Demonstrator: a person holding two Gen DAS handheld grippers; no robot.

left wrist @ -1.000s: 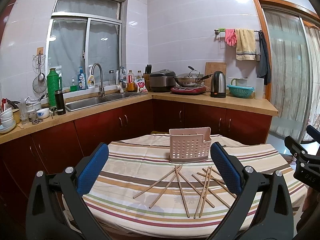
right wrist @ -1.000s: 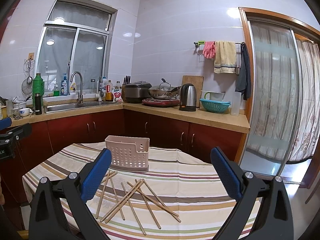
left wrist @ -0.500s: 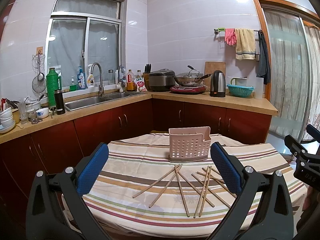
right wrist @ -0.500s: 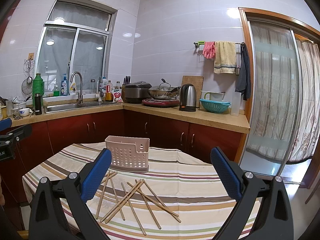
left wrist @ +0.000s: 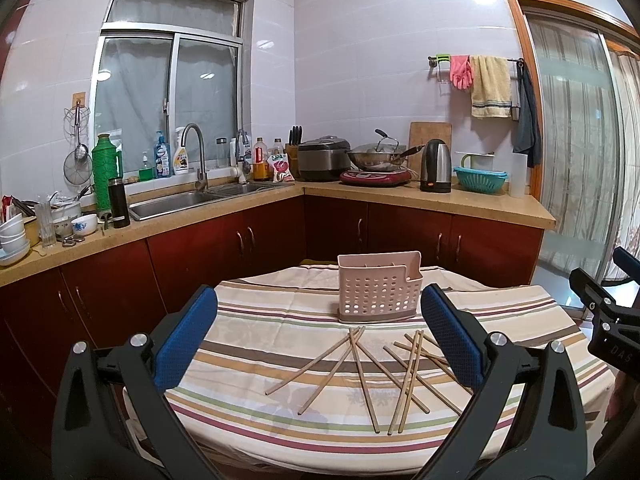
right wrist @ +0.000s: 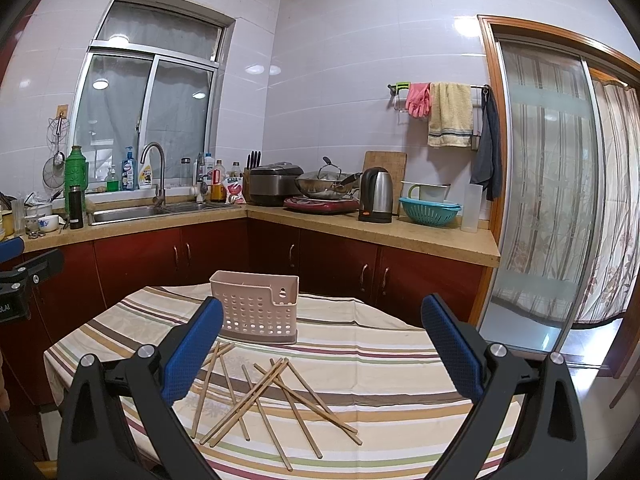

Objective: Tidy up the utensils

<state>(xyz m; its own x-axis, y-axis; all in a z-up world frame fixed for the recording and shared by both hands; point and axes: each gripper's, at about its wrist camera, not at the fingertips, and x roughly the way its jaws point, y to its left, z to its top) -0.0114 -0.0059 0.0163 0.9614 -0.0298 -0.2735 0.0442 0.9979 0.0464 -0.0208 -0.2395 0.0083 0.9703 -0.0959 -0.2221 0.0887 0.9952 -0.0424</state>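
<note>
Several wooden chopsticks (left wrist: 372, 376) lie scattered on the striped tablecloth (left wrist: 256, 332), in front of a pink perforated utensil holder (left wrist: 378, 288) that stands upright. My left gripper (left wrist: 320, 336) is open and empty, held above the table's near edge. In the right wrist view the chopsticks (right wrist: 272, 396) lie below and left of centre, with the holder (right wrist: 258, 308) behind them. My right gripper (right wrist: 322, 344) is open and empty, above the table (right wrist: 400, 364). Each gripper's body shows at the other view's edge.
A kitchen counter (left wrist: 440, 200) with red cabinets wraps behind the table, carrying a sink (left wrist: 180, 200), rice cooker, wok, kettle (left wrist: 435, 166) and teal colander. A sliding glass door (right wrist: 540, 208) stands at the right.
</note>
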